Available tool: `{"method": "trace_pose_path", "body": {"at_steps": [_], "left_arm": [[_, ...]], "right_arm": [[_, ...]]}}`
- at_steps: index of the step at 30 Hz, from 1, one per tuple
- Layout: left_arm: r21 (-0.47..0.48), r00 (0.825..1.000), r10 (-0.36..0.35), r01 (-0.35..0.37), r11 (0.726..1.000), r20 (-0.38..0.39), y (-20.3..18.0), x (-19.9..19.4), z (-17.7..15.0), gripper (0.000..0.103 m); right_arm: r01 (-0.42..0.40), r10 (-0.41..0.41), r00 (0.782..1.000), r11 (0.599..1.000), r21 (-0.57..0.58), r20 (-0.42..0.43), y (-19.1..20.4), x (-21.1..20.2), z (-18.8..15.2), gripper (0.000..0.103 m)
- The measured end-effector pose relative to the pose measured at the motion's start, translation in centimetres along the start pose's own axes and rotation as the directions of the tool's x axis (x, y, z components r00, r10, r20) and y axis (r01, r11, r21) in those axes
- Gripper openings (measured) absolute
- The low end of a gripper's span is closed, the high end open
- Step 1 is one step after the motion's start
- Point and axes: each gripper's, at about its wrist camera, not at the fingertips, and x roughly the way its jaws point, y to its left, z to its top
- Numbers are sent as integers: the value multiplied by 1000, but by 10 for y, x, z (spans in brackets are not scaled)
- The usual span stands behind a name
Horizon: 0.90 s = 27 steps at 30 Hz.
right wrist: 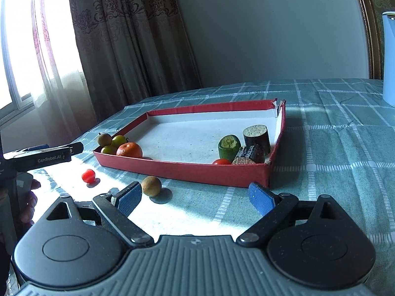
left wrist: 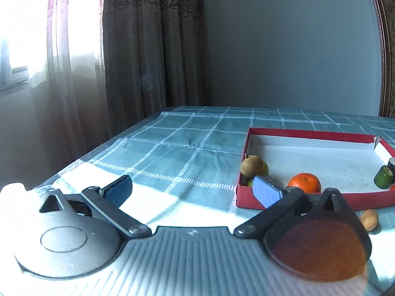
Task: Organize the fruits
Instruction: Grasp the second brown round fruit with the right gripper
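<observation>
A shallow red tray (right wrist: 187, 170) with a white floor lies on the checked tablecloth. In its left corner sit a mandarin (right wrist: 129, 150), a brown round fruit (right wrist: 104, 139) and two green fruits (right wrist: 119, 139). At its right end are a cut green piece (right wrist: 229, 147), two dark cylinders (right wrist: 256, 137) and a red tomato (right wrist: 221, 161). Outside the tray lie a brown round fruit (right wrist: 151, 185) and a small red fruit (right wrist: 88, 175). My right gripper (right wrist: 195, 198) is open and empty, just before the tray. My left gripper (left wrist: 192, 188) is open and empty, left of the tray (left wrist: 246, 197); it also shows in the right wrist view (right wrist: 59, 151).
The table's left edge runs close to curtains and a bright window (left wrist: 24, 37). A pale blue container (right wrist: 388, 59) stands at the far right of the table. A brown round fruit (left wrist: 369, 219) lies on the cloth before the tray in the left wrist view.
</observation>
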Motion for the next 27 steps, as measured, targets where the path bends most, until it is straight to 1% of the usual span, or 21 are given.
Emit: {"method": "trace_pose_path", "body": {"at_steps": [2, 4, 6, 8, 11, 12, 13, 15, 18, 20, 21, 22, 24, 27], "left_arm": [[-84, 999, -1, -2, 996, -34, 14, 5, 0, 103], [-129, 998, 3, -11, 992, -64, 22, 9, -1, 103], [-144, 997, -11, -1, 990, -82, 26, 11, -2, 103], [-137, 997, 4, -15, 990, -79, 25, 10, -3, 103], [-114, 998, 4, -11, 993, -65, 21, 9, -3, 103], [-112, 998, 4, -11, 994, -68, 20, 10, -3, 103], [-115, 997, 3, -11, 993, -73, 20, 11, -3, 103], [-127, 997, -3, -7, 992, -78, 22, 12, -3, 103], [-131, 997, -4, -6, 991, -79, 23, 12, -3, 103], [-126, 997, -4, -6, 992, -78, 22, 12, -3, 103], [-124, 997, -2, -8, 992, -78, 22, 12, -3, 103], [-126, 997, -2, -8, 992, -80, 22, 13, -3, 103], [-129, 997, -3, -7, 992, -78, 23, 12, -3, 103], [-132, 997, -5, -5, 991, -72, 23, 11, -4, 103]], "right_arm": [[-12, 12, 1000, 999, -42, -16, 13, 6, 1, 94], [-7, 5, 1000, 995, -100, -28, 28, 13, 1, 94], [-2, -3, 999, 992, -124, -41, 35, 19, 3, 94], [-4, -4, 998, 991, -135, -59, 40, 27, 5, 93], [-4, -8, 997, 989, -145, -76, 44, 37, 8, 88], [-3, -10, 996, 989, -151, -86, 45, 41, 9, 83], [-7, -10, 994, 987, -161, -106, 48, 48, 11, 72], [-9, -13, 991, 986, -169, -132, 51, 57, 12, 61], [-2, -24, 991, 981, -192, -131, 56, 64, 14, 58], [1, -31, 989, 980, -199, -147, 58, 70, 15, 49], [8, -40, 986, 980, -200, -159, 58, 74, 15, 37], [17, -50, 987, 979, -203, -156, 58, 74, 15, 29], [15, -46, 988, 979, -202, -149, 58, 73, 15, 25], [14, -34, 994, 982, -188, -106, 55, 60, 16, 25]]}}
